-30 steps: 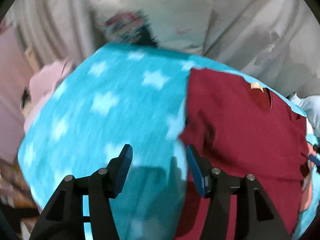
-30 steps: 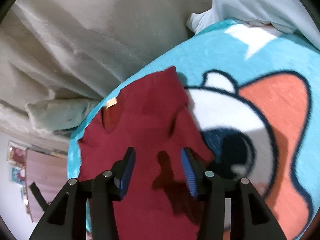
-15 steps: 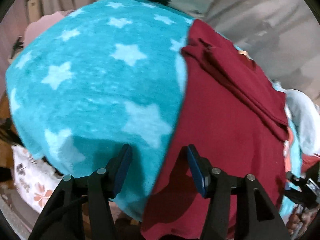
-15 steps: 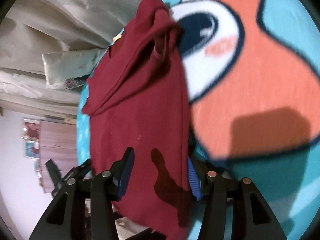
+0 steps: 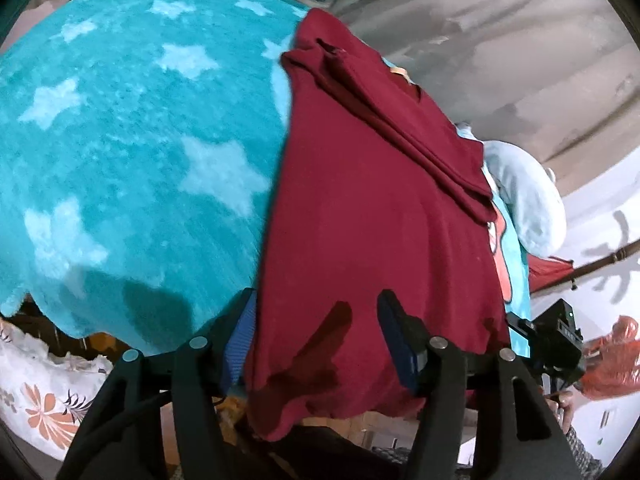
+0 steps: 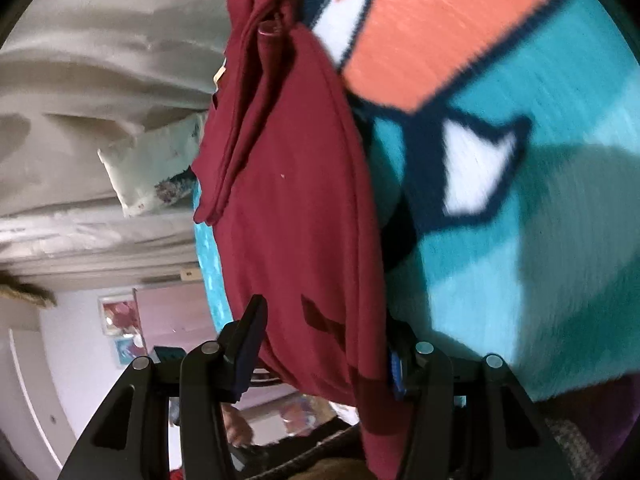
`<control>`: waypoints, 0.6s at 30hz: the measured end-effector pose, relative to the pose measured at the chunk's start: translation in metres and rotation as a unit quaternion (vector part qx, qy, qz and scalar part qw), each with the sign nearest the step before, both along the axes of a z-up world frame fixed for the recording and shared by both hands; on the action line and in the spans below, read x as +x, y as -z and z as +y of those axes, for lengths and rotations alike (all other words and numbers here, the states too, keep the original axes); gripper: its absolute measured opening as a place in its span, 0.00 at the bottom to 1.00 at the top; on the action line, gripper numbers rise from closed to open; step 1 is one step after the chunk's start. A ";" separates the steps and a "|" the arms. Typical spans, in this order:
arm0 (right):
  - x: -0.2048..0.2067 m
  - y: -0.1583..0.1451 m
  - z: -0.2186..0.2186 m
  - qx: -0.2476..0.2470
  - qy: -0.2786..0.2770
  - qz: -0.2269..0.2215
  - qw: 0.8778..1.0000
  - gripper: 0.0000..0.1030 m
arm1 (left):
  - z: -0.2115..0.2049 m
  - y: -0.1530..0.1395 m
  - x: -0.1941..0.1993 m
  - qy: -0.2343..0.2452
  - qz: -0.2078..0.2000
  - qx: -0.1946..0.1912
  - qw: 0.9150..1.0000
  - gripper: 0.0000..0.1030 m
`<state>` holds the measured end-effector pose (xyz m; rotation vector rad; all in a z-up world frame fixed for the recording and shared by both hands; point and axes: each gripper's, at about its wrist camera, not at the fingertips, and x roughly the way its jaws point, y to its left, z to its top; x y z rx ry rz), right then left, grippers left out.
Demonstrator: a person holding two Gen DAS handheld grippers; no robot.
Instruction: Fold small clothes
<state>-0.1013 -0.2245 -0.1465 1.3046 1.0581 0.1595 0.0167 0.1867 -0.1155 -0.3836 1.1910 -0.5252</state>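
A small maroon shirt [image 5: 372,216] lies on a turquoise star-patterned blanket [image 5: 132,128], its sleeves folded in and its hem hanging over the near edge. My left gripper [image 5: 320,344] is open, its fingers on either side of the hem's left corner. In the right wrist view the same shirt [image 6: 296,208] hangs between the fingers of my open right gripper [image 6: 324,348] at the hem's right corner. The right gripper's body shows at the right of the left wrist view [image 5: 548,344].
The blanket carries a big orange and white cartoon print [image 6: 452,28] beside the shirt. A pale blue garment [image 5: 528,200] lies past the shirt. Beige curtains [image 5: 500,40] hang behind the bed. A floral sheet [image 5: 44,396] hangs below the blanket's edge.
Both grippers have drawn back from over the shirt's body to its hem at the bed's near edge. The hem now sits between each pair of open fingers.
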 end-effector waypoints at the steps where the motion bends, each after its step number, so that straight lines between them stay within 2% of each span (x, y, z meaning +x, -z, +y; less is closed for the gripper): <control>1: -0.002 -0.001 0.002 0.000 0.003 0.000 1.000 0.54 | -0.002 -0.001 -0.004 0.005 -0.003 0.000 1.000 0.60; 7: -0.010 -0.013 0.012 -0.036 -0.005 0.009 0.999 0.54 | -0.005 0.001 -0.015 0.021 0.003 -0.005 1.000 0.60; 14: -0.005 -0.022 0.027 -0.086 -0.028 0.016 0.996 0.53 | -0.004 0.038 -0.026 0.018 0.090 -0.044 0.995 0.60; 18: -0.002 -0.027 0.035 -0.117 -0.046 0.018 0.992 0.53 | -0.009 0.042 -0.029 0.019 0.100 -0.048 0.994 0.60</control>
